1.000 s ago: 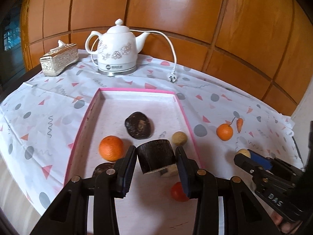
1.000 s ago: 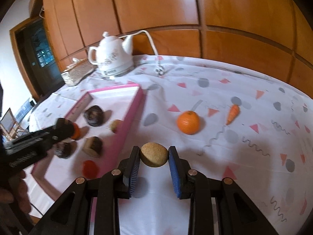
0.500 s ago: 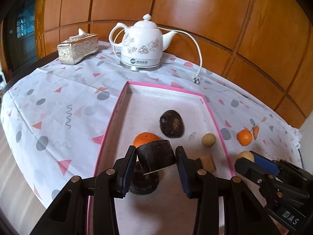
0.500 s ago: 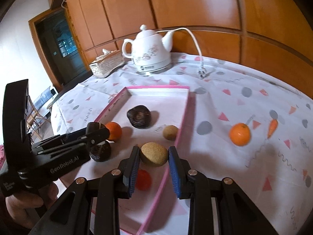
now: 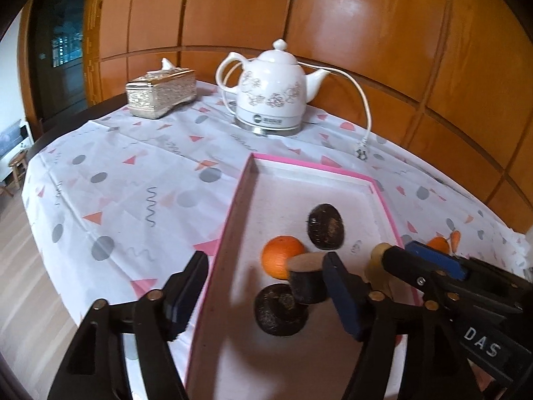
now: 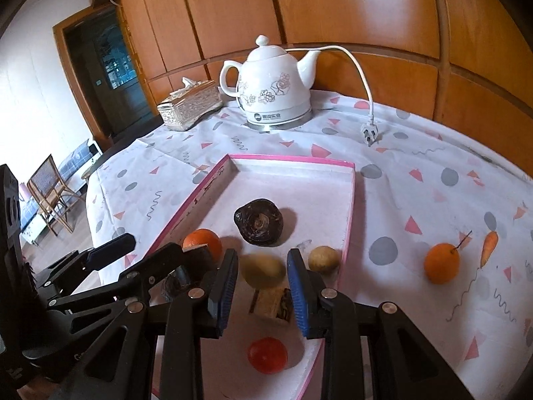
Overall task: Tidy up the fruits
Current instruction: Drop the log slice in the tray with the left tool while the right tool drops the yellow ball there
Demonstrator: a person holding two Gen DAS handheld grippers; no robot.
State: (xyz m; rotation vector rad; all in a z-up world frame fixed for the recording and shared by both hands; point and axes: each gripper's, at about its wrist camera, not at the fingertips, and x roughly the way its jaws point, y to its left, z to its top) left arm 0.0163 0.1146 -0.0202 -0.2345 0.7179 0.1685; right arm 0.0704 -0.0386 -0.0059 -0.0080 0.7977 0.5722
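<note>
My left gripper (image 5: 263, 266) hangs over the near left of the pink-rimmed tray (image 5: 233, 220), its jaws opening wide. A dark cut fruit piece (image 5: 306, 280) rests against only its right finger, unclamped, above a dark disc (image 5: 279, 310) and beside an orange (image 5: 278, 256). My right gripper (image 6: 262, 260) is shut on a tan round fruit (image 6: 263, 271) over the tray's near part. Below it lie a cut block (image 6: 271, 303) and a red fruit (image 6: 267, 355). A dark round fruit (image 6: 259, 221) and a small tan ball (image 6: 323, 259) also sit in the tray.
Outside the tray on the right lie a second orange (image 6: 441, 263) and a small carrot (image 6: 489, 243). A white kettle (image 6: 274, 86) with its cord and plug (image 6: 369, 131) and a silver tissue box (image 6: 190, 105) stand at the back. The table edge drops off on the left.
The left gripper's jaws have spread wide and let go of the dark cut piece. The right gripper carried the tan fruit leftward from the cloth to over the tray.
</note>
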